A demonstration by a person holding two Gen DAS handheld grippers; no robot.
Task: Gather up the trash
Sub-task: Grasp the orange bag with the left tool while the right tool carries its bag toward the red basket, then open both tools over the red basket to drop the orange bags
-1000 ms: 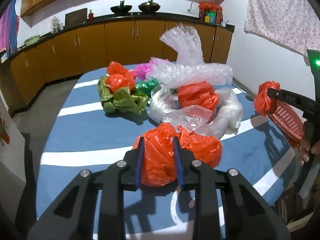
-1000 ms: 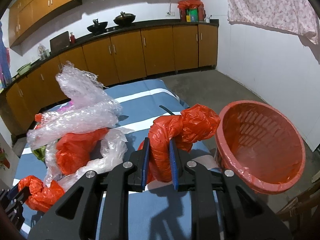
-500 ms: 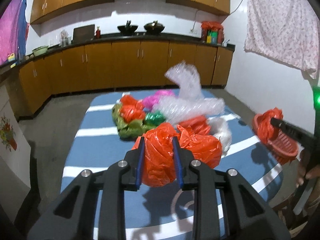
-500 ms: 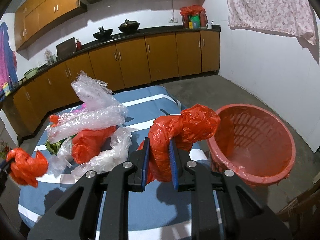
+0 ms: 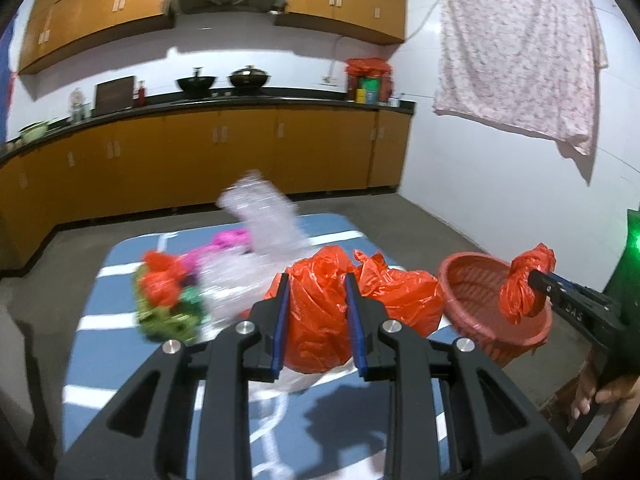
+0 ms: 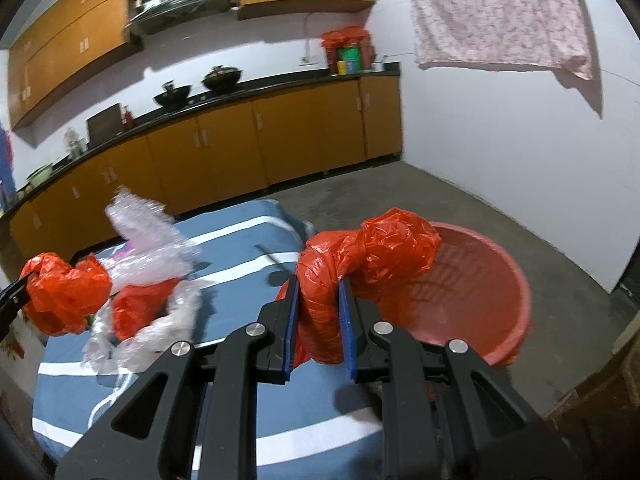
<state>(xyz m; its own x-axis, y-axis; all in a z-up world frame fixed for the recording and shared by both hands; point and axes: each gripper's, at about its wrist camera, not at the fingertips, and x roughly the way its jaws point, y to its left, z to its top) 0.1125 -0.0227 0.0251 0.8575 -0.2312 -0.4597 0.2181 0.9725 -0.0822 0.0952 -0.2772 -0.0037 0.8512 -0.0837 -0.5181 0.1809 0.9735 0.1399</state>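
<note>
My left gripper [image 5: 315, 294] is shut on a crumpled orange plastic bag [image 5: 392, 296], held up above the blue striped table [image 5: 100, 304]. In the right wrist view that same bag [image 6: 64, 296] hangs at the far left. My right gripper [image 6: 319, 292] is shut on a second, twisted orange bag [image 6: 384, 248], held just in front of the red plastic basket [image 6: 500, 276]. From the left wrist view this second bag [image 5: 522, 292] hangs over the basket's [image 5: 468, 284] near rim. The basket stands off the table's right side.
A blurred heap of trash stays on the table: bubble wrap [image 5: 264, 216], clear film [image 6: 152, 332], another orange bag [image 6: 136, 308], green [image 5: 164, 316] and pink [image 5: 230, 238] bags. Brown cabinets [image 5: 200, 152] line the far wall. A hand [image 5: 592, 396] grips the right tool.
Both grippers have risen with their orange bags, so the table and heap sit lower and farther off. The right gripper has drawn closer to the basket.
</note>
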